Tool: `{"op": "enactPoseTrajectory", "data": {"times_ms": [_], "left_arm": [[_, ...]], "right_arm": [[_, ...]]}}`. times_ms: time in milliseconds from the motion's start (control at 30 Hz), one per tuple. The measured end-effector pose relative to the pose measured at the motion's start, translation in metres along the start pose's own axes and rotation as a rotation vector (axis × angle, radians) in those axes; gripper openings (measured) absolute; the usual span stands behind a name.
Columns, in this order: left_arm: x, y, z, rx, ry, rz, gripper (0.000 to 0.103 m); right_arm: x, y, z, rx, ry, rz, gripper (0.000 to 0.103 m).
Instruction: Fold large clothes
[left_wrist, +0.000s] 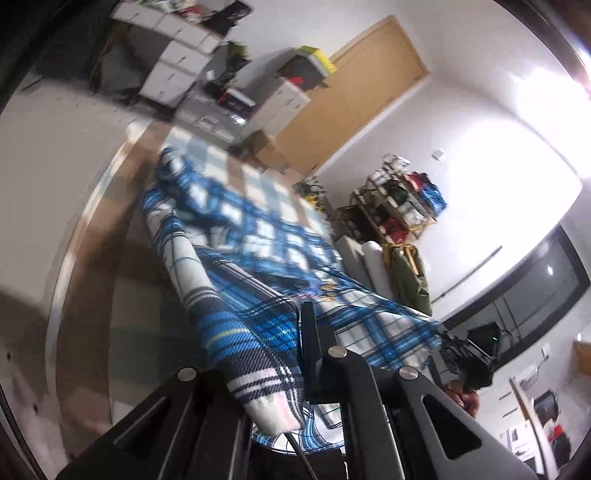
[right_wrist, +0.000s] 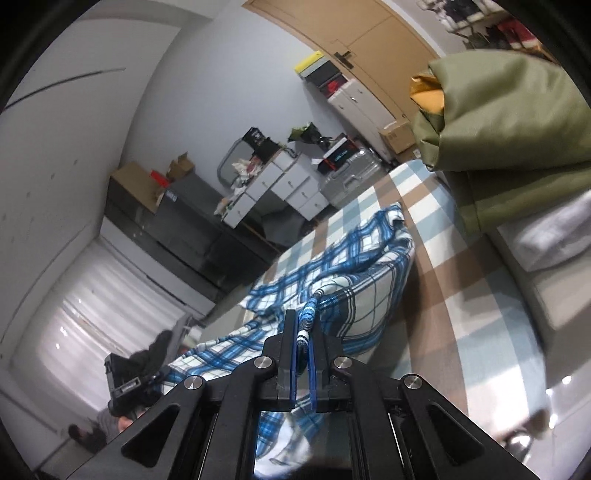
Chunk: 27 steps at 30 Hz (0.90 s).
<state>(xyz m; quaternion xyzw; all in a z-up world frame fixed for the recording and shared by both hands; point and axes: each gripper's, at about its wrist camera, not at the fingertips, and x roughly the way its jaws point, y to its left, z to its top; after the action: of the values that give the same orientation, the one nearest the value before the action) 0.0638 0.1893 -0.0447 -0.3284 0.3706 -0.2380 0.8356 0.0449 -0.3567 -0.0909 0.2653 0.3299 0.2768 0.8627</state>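
A blue and white plaid garment (left_wrist: 258, 236) is lifted at its near edge off the checked bed sheet (left_wrist: 258, 181), and its far part still lies crumpled on the bed. My left gripper (left_wrist: 297, 325) is shut on one corner; the cloth drapes over and hides its left finger. In the right wrist view the plaid garment (right_wrist: 354, 251) hangs from my right gripper (right_wrist: 304, 325), which is shut on a bunched edge between its blue pads. Between the two grips the cloth hangs in a loose span. Each gripper shows in the other's view: the right gripper (left_wrist: 465, 354) and the left gripper (right_wrist: 125, 373).
The bed sheet (right_wrist: 436, 295) has brown, blue and white checks. An olive green jacket (right_wrist: 498, 110) and grey pillows (right_wrist: 554, 236) lie at the bed's right side. White drawers (right_wrist: 291, 184), a suitcase (right_wrist: 351, 177) and a wooden door (right_wrist: 362, 48) stand beyond the bed.
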Motion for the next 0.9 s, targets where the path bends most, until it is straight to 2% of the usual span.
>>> {"op": "enactPoseTrajectory", "data": {"times_ms": [133,267,367,433,467,533,633,700,767,833,900], "left_arm": [[0.003,0.013,-0.009,-0.049,0.027,0.065,0.000],[0.008,0.008,0.021,-0.034,0.035,0.084,0.000],[0.023,0.010,0.065,-0.020,0.062,0.100,0.000],[0.042,0.016,0.101,-0.030,0.085,0.120,0.000],[0.053,0.025,0.119,-0.046,0.113,0.117,0.000],[0.080,0.043,0.158,-0.148,0.123,0.132,0.000],[0.114,0.067,0.193,-0.198,0.151,0.154,0.000],[0.137,0.084,0.211,-0.232,0.159,0.170,0.000],[0.156,0.102,0.221,-0.287,0.176,0.140,0.000],[0.179,0.117,0.228,-0.309,0.228,0.154,0.000],[0.194,0.130,0.231,-0.331,0.260,0.174,0.010]], "right_arm": [[-0.008,0.005,-0.014,-0.027,0.033,-0.047,0.005],[0.008,0.010,-0.007,-0.053,0.054,-0.069,0.005],[0.035,0.015,0.028,-0.077,0.061,-0.075,0.005],[0.063,0.020,0.064,-0.105,0.056,-0.110,0.005],[0.074,0.020,0.078,-0.105,0.059,-0.120,0.005],[0.108,0.014,0.115,-0.080,0.083,-0.174,0.005],[0.165,-0.005,0.167,-0.038,0.106,-0.266,0.005],[0.201,-0.021,0.190,-0.008,0.118,-0.332,0.005],[0.237,-0.036,0.205,-0.015,0.150,-0.406,0.005],[0.265,-0.055,0.211,0.007,0.197,-0.474,0.005],[0.287,-0.080,0.211,0.054,0.252,-0.533,0.005]]}}
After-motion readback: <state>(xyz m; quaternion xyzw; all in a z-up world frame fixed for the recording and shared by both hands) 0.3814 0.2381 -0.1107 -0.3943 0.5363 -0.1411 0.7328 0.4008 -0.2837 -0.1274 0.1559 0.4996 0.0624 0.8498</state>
